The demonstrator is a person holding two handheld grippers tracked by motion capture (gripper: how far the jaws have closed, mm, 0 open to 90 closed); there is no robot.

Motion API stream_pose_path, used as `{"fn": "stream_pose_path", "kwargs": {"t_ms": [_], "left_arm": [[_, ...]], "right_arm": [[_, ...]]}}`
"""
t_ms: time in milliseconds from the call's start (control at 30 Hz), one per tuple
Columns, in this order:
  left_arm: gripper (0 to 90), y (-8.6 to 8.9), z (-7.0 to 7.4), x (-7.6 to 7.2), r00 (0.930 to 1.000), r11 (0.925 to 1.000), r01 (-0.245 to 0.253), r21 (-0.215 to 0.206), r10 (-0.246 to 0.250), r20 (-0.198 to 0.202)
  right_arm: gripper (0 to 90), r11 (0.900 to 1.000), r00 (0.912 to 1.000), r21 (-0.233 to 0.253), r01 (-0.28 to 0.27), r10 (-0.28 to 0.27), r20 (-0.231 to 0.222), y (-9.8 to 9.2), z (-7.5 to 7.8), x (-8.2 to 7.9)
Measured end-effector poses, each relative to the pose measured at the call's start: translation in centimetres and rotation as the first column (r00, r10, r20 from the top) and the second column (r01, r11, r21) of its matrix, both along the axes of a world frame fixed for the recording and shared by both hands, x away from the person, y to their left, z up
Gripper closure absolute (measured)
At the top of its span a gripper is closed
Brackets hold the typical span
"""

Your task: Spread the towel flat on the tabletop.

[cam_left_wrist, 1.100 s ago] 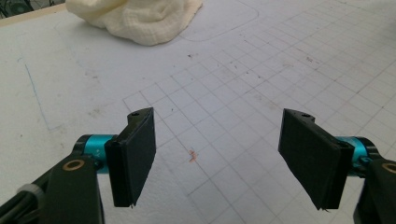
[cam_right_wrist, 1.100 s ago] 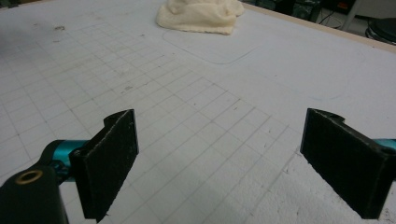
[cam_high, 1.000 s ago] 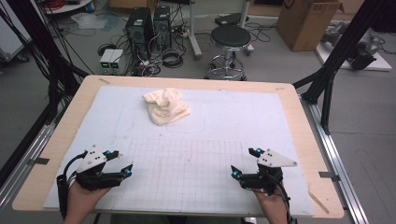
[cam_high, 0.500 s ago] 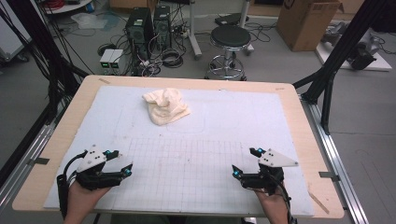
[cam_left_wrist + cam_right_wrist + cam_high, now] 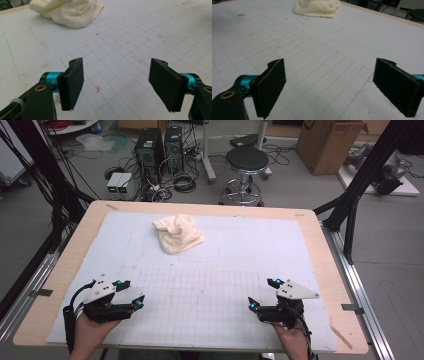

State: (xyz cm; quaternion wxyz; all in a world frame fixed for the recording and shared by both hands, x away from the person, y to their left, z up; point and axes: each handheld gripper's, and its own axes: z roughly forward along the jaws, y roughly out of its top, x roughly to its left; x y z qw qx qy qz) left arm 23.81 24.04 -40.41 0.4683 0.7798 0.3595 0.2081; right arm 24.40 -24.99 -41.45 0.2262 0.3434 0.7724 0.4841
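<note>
A crumpled cream cloth [image 5: 177, 234] lies on the white mat toward the far left of centre. It appears at the top of the left gripper view as cloth [image 5: 66, 11] and of the right gripper view as cloth [image 5: 318, 8]. My left gripper [image 5: 131, 294] rests near the front left of the mat, open, nothing between its jaws; gripper [image 5: 117, 83]. My right gripper [image 5: 262, 294] sits near the front right, open and empty too; gripper [image 5: 332, 85]. Both are well short of the cloth.
The white mat [image 5: 240, 250] carries a drawn grid at the front and faint outlines in the middle, on a wooden table [image 5: 320, 240]. Beyond the far edge stand a black stool [image 5: 245, 162], computer towers [image 5: 159, 150] and cables. Black frame legs [image 5: 357, 185] flank the table.
</note>
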Motion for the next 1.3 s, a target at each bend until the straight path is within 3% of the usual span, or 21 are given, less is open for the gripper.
{"fn": "stream_pose_path", "kwargs": {"t_ms": [200, 300, 400, 633, 1067, 1300], "left_arm": [[29.7, -0.8, 0.5, 0.9, 0.9995, 0.9995, 0.030, -0.007, -0.030, -0.013], [30.2, -1.3, 0.4, 1.7, 0.9983, 0.9988, 0.049, 0.001, -0.049, -0.031], [31.3, -1.7, 0.2, 2.9, 0.9972, 0.9984, 0.054, -0.016, -0.055, -0.052], [33.9, -2.1, 0.2, 5.7, 0.9976, 0.9975, 0.006, -0.070, -0.011, -0.069], [34.1, -4.3, 1.2, 11.0, 0.9953, 0.9991, -0.041, -0.011, 0.040, -0.088], [34.7, -5.0, 1.8, 13.9, 0.9910, 0.9946, -0.101, -0.024, 0.098, -0.091]], "right_arm": [[10.8, 1.000, 1.0000, 0.005, 0.004, -0.004, 0.000, 0.0, 0.1, 0.0], [10.8, 1.000, 1.0000, 0.002, 0.000, 0.000, -0.003, 0.1, 0.2, 0.1], [10.8, 1.000, 1.0000, -0.003, -0.006, 0.006, -0.002, 0.2, 0.2, 0.3], [10.8, 1.000, 0.9999, -0.009, -0.015, 0.015, -0.008, 0.4, 0.2, 0.5], [10.8, 1.000, 0.9996, 0.004, -0.027, 0.027, -0.013, 0.4, 0.1, 0.8], [10.8, 0.999, 0.9996, 0.021, -0.025, 0.025, -0.013, 0.1, 0.1, 0.9]]}}
